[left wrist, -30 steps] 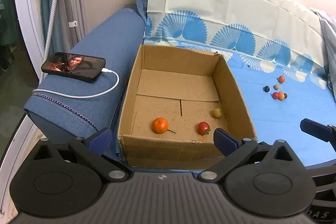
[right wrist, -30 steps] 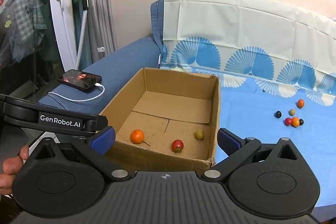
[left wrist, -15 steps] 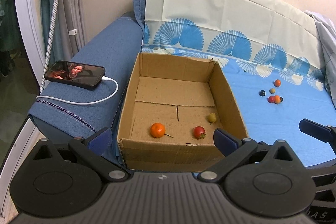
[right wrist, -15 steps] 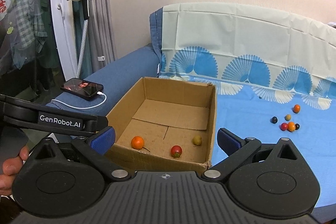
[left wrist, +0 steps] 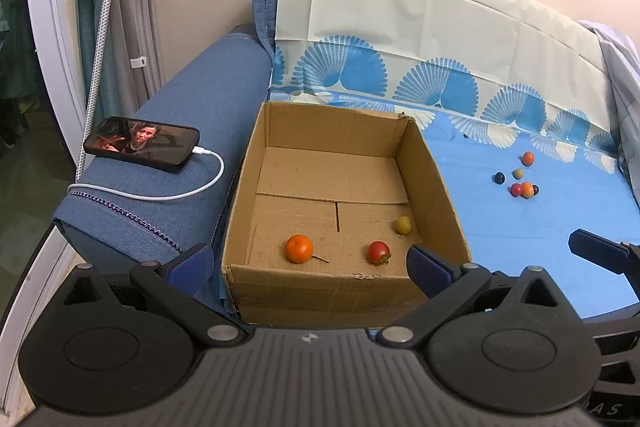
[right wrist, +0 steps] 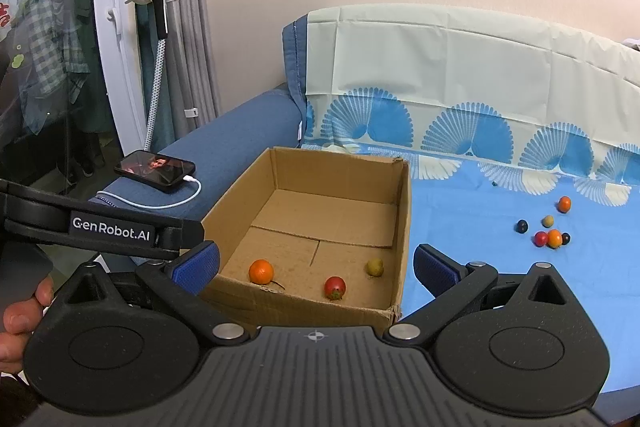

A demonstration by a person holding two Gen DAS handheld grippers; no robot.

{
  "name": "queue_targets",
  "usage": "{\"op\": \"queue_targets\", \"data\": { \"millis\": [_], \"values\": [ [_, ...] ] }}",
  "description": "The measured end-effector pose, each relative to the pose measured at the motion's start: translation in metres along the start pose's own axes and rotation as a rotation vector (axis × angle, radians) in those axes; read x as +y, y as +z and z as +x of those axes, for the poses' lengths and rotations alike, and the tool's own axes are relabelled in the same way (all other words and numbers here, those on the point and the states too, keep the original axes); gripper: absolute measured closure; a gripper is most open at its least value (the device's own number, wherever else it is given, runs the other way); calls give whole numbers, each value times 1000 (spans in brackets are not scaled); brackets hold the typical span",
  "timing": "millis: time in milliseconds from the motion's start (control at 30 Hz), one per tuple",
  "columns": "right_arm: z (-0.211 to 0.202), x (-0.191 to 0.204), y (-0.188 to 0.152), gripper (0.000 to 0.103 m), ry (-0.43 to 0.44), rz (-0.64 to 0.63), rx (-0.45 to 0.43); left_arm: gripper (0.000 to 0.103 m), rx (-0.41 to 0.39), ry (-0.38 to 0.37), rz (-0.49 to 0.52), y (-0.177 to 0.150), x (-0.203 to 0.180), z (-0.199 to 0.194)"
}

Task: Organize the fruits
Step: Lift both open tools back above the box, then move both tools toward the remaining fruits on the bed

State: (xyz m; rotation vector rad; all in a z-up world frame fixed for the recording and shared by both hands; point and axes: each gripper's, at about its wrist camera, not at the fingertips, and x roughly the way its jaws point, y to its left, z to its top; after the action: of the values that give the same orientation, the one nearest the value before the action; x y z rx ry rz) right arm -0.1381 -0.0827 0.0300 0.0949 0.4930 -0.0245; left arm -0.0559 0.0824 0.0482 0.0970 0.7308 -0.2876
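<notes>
Three fruits sat along the near wall of the cardboard box (left wrist: 436, 187): an orange (left wrist: 299, 248), a red one (left wrist: 379, 251) and a yellowish one (left wrist: 403, 224). The loose fruits (right wrist: 547, 227) lay clustered on the blue sheet (right wrist: 460, 227) at about two o'clock from the box, well apart from it. The right gripper (right wrist: 316, 267) and left gripper (left wrist: 308, 265) both hung empty, jaws wide. Best, I judged, to take an outlying fruit first, closing gently to avoid scattering the cluster. A phone (left wrist: 142, 143) rested on the armrest.
</notes>
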Motion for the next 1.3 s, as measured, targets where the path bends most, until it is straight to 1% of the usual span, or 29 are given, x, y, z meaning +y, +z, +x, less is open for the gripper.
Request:
{"op": "queue_targets", "data": {
  "millis": [733, 1033, 1300],
  "values": [
    [9, -2, -2, 1, -9, 20, 20, 0, 27, -6, 2, 2, -3, 13],
    [18, -19, -5, 1, -22, 73, 31, 0, 47, -3, 33, 10, -18, 24],
    [27, -50, -7, 1, -49, 131, 47, 0, 59, -25, 60, 23, -41, 39]
  ]
}}
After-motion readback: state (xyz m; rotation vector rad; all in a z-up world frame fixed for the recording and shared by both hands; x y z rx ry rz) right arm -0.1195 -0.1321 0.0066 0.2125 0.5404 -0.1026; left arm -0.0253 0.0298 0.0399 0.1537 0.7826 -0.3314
